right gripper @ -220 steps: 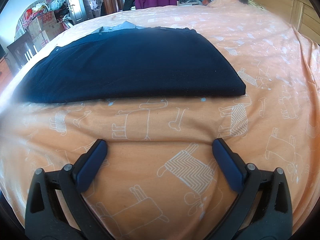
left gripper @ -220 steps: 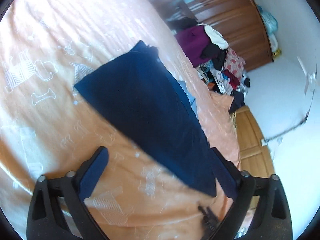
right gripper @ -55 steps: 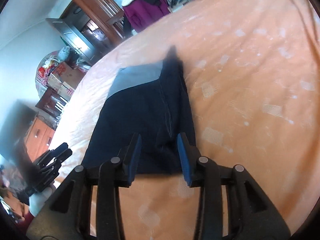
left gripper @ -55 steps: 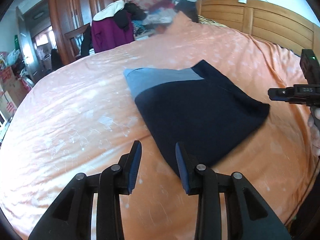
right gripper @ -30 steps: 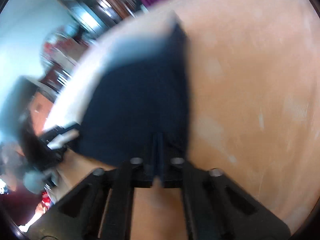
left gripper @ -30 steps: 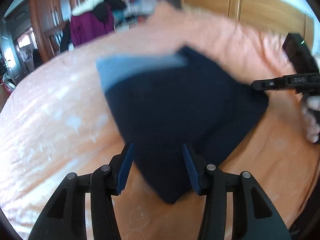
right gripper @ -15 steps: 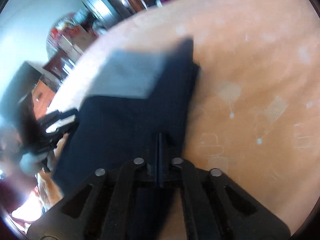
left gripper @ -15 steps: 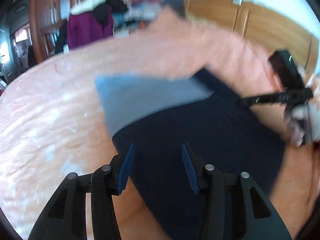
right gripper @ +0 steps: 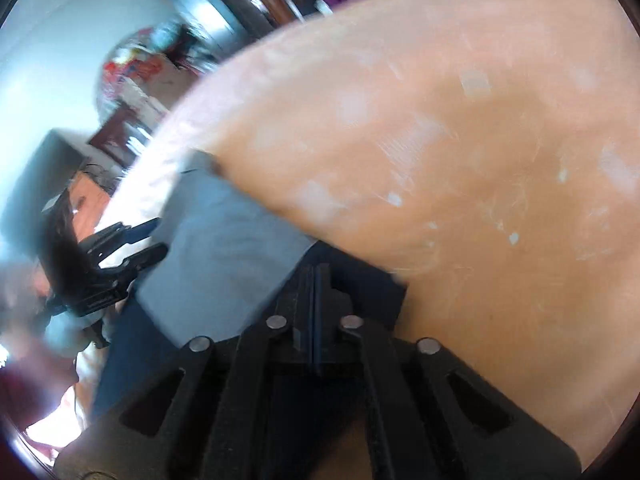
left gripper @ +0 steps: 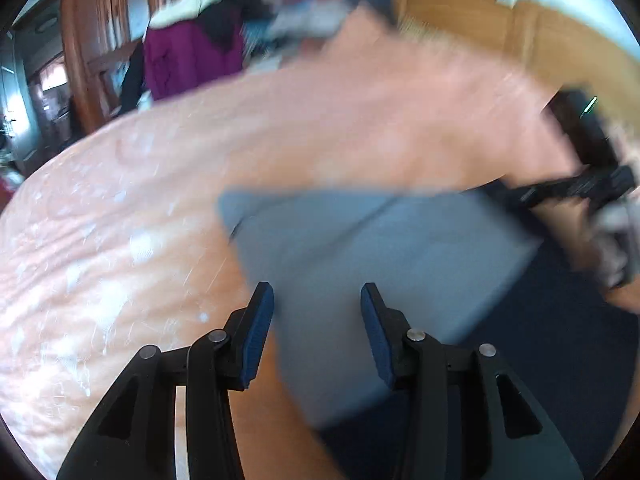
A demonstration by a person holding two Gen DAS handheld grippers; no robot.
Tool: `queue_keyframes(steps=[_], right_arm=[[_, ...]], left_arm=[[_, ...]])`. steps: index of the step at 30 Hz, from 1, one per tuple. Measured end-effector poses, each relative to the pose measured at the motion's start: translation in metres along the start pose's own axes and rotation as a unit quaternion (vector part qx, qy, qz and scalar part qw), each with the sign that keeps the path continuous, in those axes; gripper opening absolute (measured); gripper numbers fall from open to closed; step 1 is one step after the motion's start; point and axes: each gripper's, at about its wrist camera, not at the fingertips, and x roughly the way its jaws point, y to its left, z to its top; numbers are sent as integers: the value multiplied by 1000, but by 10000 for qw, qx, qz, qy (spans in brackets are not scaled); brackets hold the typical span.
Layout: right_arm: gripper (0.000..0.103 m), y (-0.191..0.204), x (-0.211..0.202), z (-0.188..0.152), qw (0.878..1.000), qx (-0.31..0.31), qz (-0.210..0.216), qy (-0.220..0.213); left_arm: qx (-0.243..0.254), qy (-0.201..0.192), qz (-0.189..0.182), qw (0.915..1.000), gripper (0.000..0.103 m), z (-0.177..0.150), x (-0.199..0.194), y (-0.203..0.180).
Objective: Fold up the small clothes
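Observation:
A navy garment point(left gripper: 560, 352) with a grey part point(left gripper: 380, 248) lies on the orange bed sheet point(left gripper: 120, 260). My left gripper point(left gripper: 316, 320) is open, its blue-padded fingers partly apart over the grey part. In the right wrist view my right gripper point(right gripper: 318, 280) is shut on the navy edge of the garment point(right gripper: 368, 284), beside the grey part point(right gripper: 224, 248). The left gripper point(right gripper: 154, 236) shows at the garment's far left side, fingers apart. The right gripper point(left gripper: 560, 188) and the hand point(left gripper: 616, 256) holding it appear blurred at the right of the left wrist view.
A wooden headboard point(left gripper: 520, 32) runs behind the bed. A purple jacket point(left gripper: 188, 56) and piled clothes hang by a brown wardrobe point(left gripper: 100, 20). Boxes and clutter point(right gripper: 132, 68) stand beyond the bed's far edge. Orange sheet point(right gripper: 480, 160) stretches wide to the right.
The right gripper has shut on the garment's navy edge and drawn it along. More of the grey part now shows. The left gripper moved forward over the cloth, its fingers slightly closer.

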Motion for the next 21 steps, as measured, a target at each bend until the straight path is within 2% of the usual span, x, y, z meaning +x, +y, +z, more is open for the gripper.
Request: queue_keyframes(steps=[3,6,7,9,12,13,15,16,17,19,20,21], right_arm=[[0,-9,0,0,9998,136,161,-14],[3,-3,-25,0,9992,48,211,-324],[3,1,-37,-4,9984,45,342,-454],[3,13,-54,-15,9978,-75,429,-499],[4,32,-80,-50,9970,-166,533,-529],[7,40,-89,-69,9965,-154,642,-505],[19,55,-97,-102,9966,-127,680,-452],[31,61,-97,-124,9970,-69,693,-346],[39,61,-96,-134,9975,-30,672,-238],[40,62,-85,-153,9988,40,484,-81],[39,61,-87,-156,9991,67,411,-126],[39,64,-90,-154,9995,90,271,-138]], left_arm=[[-285,11,-225,9993,59,-8,14,11],[-288,-129,-236,9992,51,-8,-5,9],[-285,-188,-268,9991,46,-8,-15,5],[-229,-471,-527,9972,46,-16,-51,-7],[47,-576,-854,9947,46,-51,-106,-33],[55,-562,-1053,9928,46,-67,-122,-43],[169,-411,-1218,9916,47,-95,-141,-62],[230,-261,-1228,9918,50,-109,-143,-71],[258,19,-1153,9930,51,-125,-138,-78],[-3,159,-1018,9947,56,-144,-132,-80],[-37,152,-929,9956,61,-146,-133,-80],[-87,184,-866,9960,61,-144,-135,-80]])
